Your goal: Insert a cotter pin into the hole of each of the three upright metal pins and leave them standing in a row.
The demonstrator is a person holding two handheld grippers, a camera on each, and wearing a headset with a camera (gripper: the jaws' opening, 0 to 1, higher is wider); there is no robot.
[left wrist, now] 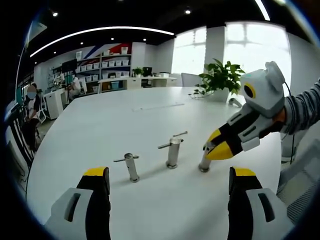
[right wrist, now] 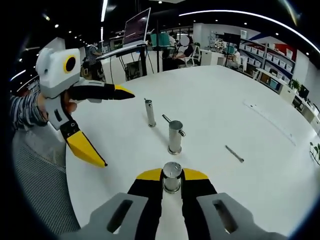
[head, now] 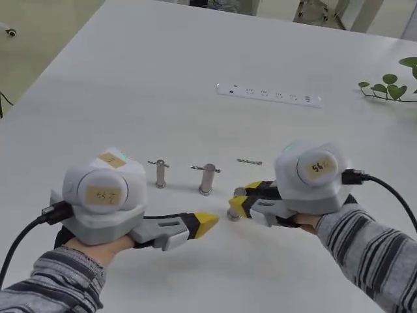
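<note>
left sticker (head: 104, 194), on the left gripper (head: 203, 223): handwritten "45", next mark unclear
right sticker (head: 317, 167), on the right gripper (head: 236, 206): handwritten, seemingly "56"
second left sticker (head: 112, 160): too faint to read

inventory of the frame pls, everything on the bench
table: 1, white, under everything
metal pins with a cotter pin through: 2, silver, upright, mid-table
third metal pin: 1, silver, upright at the end of the same row, no cotter pin seen in it
loose cotter pin: 1, silver, lying flat behind the row
power strip: 1, white, far side of the table
plant: 1, green, far right edge
left gripper: 1, grey, yellow-tipped fingers apart, holding nothing, in front of the row
right gripper: 1, grey, fingers closed on the third metal pin
sleeves: 2, grey striped, bottom corners
</note>
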